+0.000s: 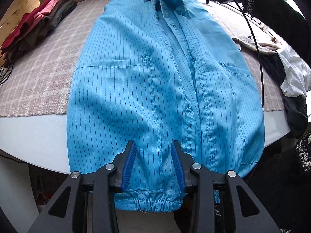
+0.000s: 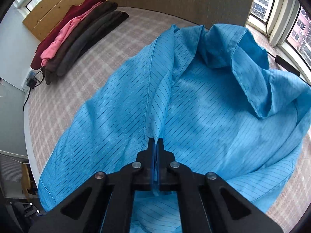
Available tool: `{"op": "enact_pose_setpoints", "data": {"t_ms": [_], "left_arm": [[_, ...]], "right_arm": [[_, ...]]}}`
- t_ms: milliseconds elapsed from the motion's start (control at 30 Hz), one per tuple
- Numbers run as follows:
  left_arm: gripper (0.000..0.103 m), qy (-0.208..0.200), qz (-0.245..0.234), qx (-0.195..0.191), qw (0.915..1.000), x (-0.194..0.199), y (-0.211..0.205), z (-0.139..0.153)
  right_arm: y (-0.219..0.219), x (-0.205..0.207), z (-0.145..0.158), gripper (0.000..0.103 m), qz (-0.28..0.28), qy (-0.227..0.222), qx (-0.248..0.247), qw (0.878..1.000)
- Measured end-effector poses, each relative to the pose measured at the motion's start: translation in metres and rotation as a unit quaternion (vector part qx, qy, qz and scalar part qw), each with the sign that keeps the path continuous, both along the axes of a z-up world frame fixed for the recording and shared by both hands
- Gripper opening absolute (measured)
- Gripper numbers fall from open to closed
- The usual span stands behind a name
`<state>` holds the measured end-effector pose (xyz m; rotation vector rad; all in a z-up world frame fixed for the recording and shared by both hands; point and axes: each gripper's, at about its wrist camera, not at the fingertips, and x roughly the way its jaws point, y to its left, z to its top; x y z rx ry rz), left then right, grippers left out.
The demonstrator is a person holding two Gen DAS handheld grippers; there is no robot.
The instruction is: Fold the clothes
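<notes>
- Grippers first, nearest my two cameras: my left gripper (image 1: 153, 153) has black arms with ribbed blue pads (image 1: 129, 165). Its jaws stand apart above the hem end of the blue garment (image 1: 155, 77), and I see no fabric pinched between them.
- My right gripper (image 2: 155, 145) has its jaws together, clamped on a raised fold of the same garment near a seam. In the left wrist view it shows at the far end, by the collar.
- The garment is thin, smooth, slightly shiny cloth, bright blue with fine dark pinstripes. It lies lengthwise on the table, front up, with stitched plackets down the middle, a patch pocket on each side and a gathered elastic hem (image 1: 153, 202) hanging over the near edge.
- In the right wrist view the collar (image 2: 245, 58) stands up in loose, soft folds.
- Under it lies a woven mat (image 1: 48, 73), pinkish-grey with a pale check, on a white round-edged table (image 1: 35, 136).
- To one side, a loose heap of white and dark clothes (image 1: 291, 77).
- Farther off, a neat row of folded clothes (image 2: 77, 38): dark red, pink, brown, charcoal.
- A dark fuzzy sleeve (image 1: 276, 13) and a thin black cable (image 1: 260, 58) show beside the right gripper.
- Beyond, a wooden board (image 2: 64, 5) and windows (image 2: 291, 23).
- I can read no label or writing anywhere.
</notes>
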<state>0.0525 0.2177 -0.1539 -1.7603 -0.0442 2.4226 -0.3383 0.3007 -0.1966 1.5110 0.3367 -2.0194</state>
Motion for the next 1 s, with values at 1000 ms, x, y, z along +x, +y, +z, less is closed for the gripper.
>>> {"op": "enact_pose_setpoints", "data": {"t_ms": [1000], "left_arm": [[0.043, 0.035, -0.194, 0.074, 0.9776, -0.023, -0.006, 0.015]], "right_arm": [[0.102, 0.222, 0.049, 0.026, -0.137, 0.046, -0.072, 0.987]]}}
